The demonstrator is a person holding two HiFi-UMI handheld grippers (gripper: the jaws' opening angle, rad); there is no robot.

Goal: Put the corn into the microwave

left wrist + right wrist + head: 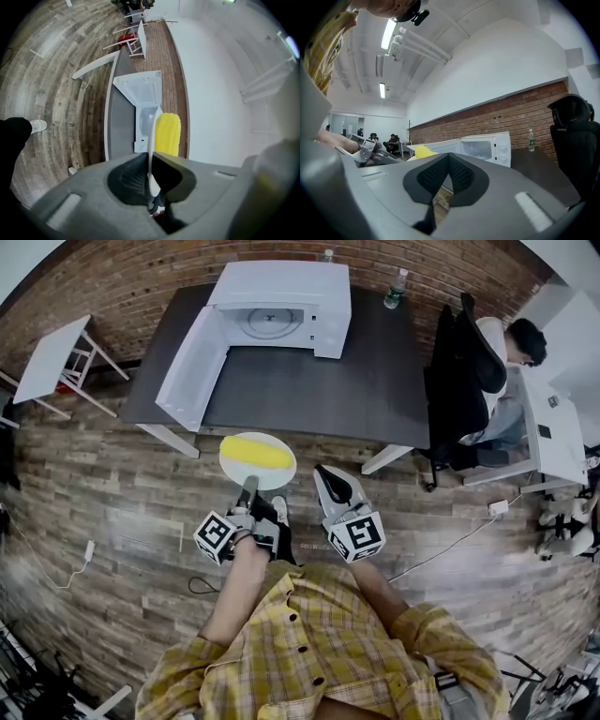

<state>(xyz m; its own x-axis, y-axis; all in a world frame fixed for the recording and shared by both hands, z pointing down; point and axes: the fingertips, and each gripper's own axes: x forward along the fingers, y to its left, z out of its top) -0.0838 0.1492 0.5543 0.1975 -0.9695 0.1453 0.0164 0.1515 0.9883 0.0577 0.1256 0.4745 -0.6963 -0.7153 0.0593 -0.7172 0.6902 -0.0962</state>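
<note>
Plank floor [112, 474], corn [256, 454] lying crosswise on plate [281, 476]

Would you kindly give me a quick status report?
Left gripper shut on plate rim, right gripper shut, empty. Corn on plate. Microwave door open, way clear.

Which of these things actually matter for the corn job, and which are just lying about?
Part of the job: corn; white plate under it; left hand-held gripper clamped on the plate's rim; microwave, door open.

Just lying about: water bottle; black office chair; small white table.
</note>
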